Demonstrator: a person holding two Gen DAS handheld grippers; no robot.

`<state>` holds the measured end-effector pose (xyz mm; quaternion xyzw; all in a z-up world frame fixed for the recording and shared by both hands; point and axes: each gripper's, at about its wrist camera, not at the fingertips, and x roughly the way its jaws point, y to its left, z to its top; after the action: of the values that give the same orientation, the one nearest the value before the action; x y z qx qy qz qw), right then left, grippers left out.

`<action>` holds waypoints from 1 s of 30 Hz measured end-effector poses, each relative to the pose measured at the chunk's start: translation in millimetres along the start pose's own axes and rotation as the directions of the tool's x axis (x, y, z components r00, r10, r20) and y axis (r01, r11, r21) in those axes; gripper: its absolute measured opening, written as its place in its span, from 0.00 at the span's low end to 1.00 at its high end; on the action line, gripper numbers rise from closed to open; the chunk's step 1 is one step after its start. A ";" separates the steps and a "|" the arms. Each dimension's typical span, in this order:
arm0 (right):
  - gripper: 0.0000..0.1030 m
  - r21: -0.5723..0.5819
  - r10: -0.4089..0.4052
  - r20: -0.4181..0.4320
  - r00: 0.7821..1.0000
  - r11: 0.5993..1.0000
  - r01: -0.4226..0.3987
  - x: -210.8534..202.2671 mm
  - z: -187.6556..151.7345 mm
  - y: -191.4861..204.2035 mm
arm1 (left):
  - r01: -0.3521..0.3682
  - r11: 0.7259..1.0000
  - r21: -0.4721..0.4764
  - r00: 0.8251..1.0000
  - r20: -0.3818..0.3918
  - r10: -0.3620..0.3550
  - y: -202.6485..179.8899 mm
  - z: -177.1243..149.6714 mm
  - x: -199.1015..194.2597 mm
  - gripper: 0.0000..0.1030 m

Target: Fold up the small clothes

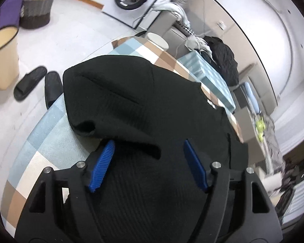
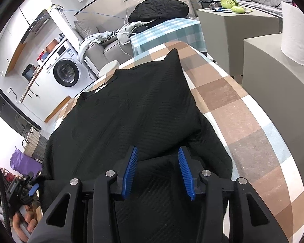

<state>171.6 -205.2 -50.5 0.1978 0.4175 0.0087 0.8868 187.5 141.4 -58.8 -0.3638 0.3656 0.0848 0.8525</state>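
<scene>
Black ribbed knit top (image 2: 127,109) is lying spread on the round table with the checked cloth (image 2: 243,109), collar and label end pointing away toward the washing machine (image 2: 65,74), hem end nearest the person. Its long axis is running straight out from both grippers, near edge to far edge.

Left gripper (image 1: 149,147) is hovering at the near hem, jaws standing wide. A folded flap of the knit is sitting between the blue pads (image 1: 103,166), but the pads are not pressing it, so nothing is gripped on that side.

Right gripper (image 2: 157,158) is parked at the same near edge, further toward the table's brown checks. Jaws are partly open; a ridge of fabric is rising between the pads, which look clear of it on both sides. Reading it as not clamped.

The sleeve (image 1: 85,125) on the left side is already lying folded in over the body. Both grippers are sitting about equally close to the hem, side by side. My guess: the coming fold is going lengthwise, hem carried away toward the collar.
</scene>
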 end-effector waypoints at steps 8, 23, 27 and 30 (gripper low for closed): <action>0.42 -0.002 -0.028 0.028 0.999 1.000 0.028 -8.3 3.0 -0.8 | -0.086 0.960 -0.265 0.996 -0.020 0.083 45.4 20.6 21.0 0.67; 0.44 0.014 -0.014 0.000 1.000 1.000 0.014 -8.5 -2.8 -2.1 | -0.093 0.980 0.176 0.978 0.202 0.057 -47.9 52.6 3.1 0.04; 0.45 -0.005 -0.006 -0.003 1.000 1.000 0.006 -7.1 -4.0 3.7 | 0.097 0.912 0.399 0.994 -0.001 -0.105 -115.9 35.9 35.4 0.09; 0.46 -0.004 -0.014 -0.018 1.000 1.000 0.013 -2.4 -4.4 3.0 | 0.190 0.894 0.407 0.977 -0.173 -0.128 -127.5 20.8 66.1 0.33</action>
<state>167.2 -201.4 -50.1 0.1931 0.4267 0.0053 0.8835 299.0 55.6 -23.1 -0.2053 0.4036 -0.0922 0.8868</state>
